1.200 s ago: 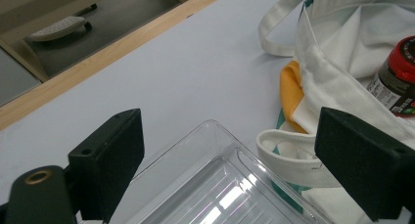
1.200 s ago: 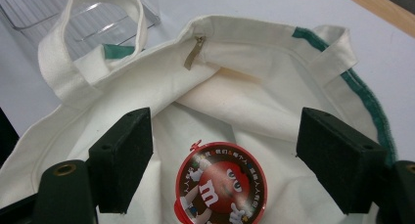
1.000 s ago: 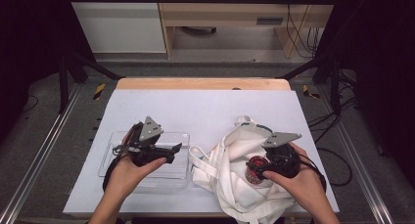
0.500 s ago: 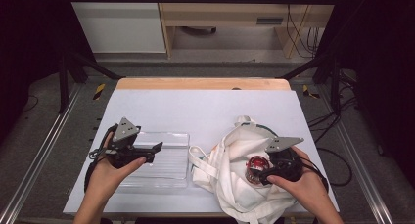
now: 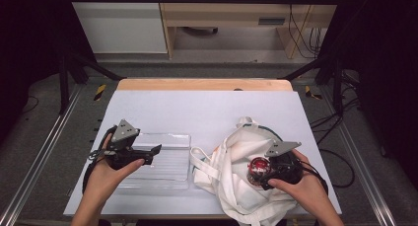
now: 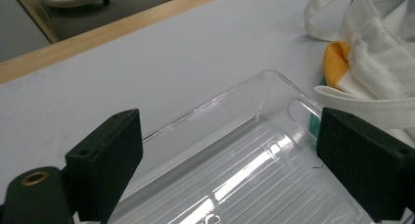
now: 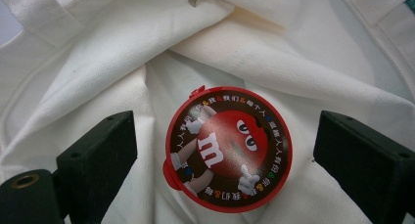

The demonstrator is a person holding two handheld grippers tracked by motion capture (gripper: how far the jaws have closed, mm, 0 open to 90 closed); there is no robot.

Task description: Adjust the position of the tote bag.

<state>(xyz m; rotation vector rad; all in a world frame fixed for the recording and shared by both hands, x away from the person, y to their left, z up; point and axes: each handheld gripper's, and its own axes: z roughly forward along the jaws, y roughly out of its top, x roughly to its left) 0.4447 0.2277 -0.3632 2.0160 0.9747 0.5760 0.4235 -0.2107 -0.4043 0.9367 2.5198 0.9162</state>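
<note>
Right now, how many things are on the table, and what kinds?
Clear tray: 1
White bag: 1
Red candy tub: 1
Grippers, left and right: 2
Total: 5

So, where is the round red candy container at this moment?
The candy container lies on the white tote bag at the table's right, between the open fingers of the right gripper, right of the clear plastic tray.
</note>
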